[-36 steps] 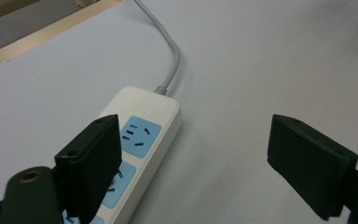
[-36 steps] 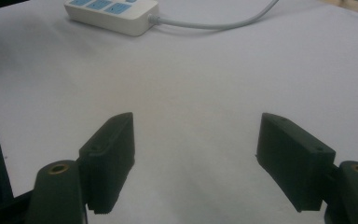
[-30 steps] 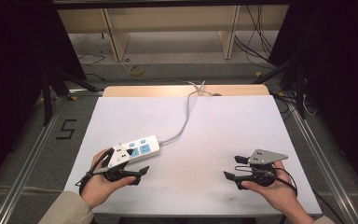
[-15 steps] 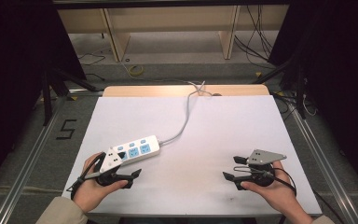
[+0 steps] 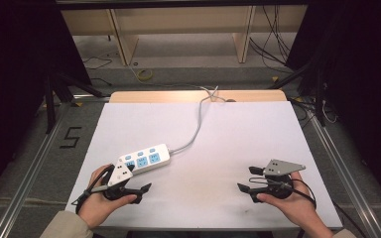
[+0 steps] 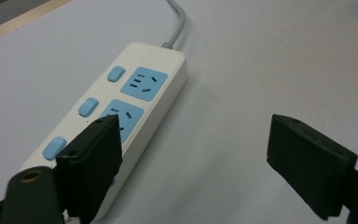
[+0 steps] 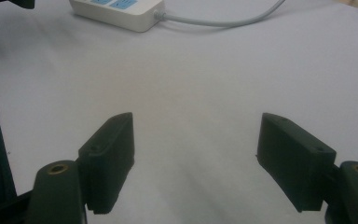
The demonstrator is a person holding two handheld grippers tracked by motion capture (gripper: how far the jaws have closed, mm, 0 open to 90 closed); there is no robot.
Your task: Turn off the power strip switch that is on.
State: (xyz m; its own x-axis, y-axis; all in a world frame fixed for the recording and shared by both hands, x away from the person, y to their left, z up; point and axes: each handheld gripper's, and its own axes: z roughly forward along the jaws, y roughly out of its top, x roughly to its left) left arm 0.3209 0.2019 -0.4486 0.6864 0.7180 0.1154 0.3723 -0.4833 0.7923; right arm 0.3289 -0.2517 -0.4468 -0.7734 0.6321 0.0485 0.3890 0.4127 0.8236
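You are holding the left gripper (image 5: 129, 191) at the near end of the strip (image 5: 144, 159), with its jaws standing wide apart and nothing between them. In the left gripper view, one jaw is overlapping the strip's near end and the other is hanging over bare table (image 5: 218, 134) well to the side. You are holding the right gripper (image 5: 250, 181) near the table's front edge, well apart from the strip, with its jaws likewise spread and empty.

Likely faults from here:
- If you close the left gripper at this angle, one jaw is likely to land on the strip's top face instead of its side. This could press a switch (image 6: 54, 147) or skid off the smooth casing.
- If you lift the strip by one end only, the cord (image 5: 196, 130) is likely to drag and twist it out of the grip.
- If you push instead of gripping, the strip is likely to slide across the table.

Pose: both of your hands are resting low at the front edge of the table, nearer to you than the strip. The left hand (image 5: 96, 206) is angling its gripper rightward past the strip's near end. The right hand (image 5: 290, 206) is pointing its gripper leftward, toward the strip. Beyond the strip, the cord is running to the table's far edge.
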